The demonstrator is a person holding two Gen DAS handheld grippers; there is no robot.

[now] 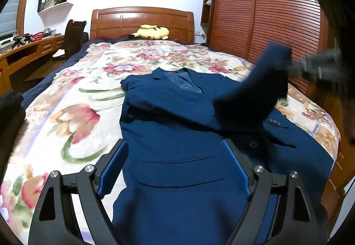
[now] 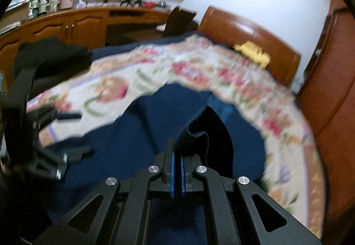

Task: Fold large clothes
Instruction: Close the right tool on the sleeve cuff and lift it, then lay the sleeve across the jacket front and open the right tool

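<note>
At nine o'clock in the left wrist view stands a wooden desk (image 1: 28, 49), with a dark chair (image 1: 74, 36) just beside it. The left gripper (image 1: 175, 165) hangs at six o'clock, its blue pads spread wide over the lower front of the navy suit jacket (image 1: 177, 125), gripping nothing. The jacket lies flat at centre on the floral bedspread (image 1: 73, 98), collar toward twelve o'clock, where a yellow plush toy (image 1: 150, 32) rests against the headboard (image 1: 142, 20). At three o'clock the right gripper (image 2: 176, 154) is clamped tight on the jacket's sleeve (image 1: 255, 87), lifted off the bed before the slatted wardrobe doors (image 1: 266, 12).
</note>
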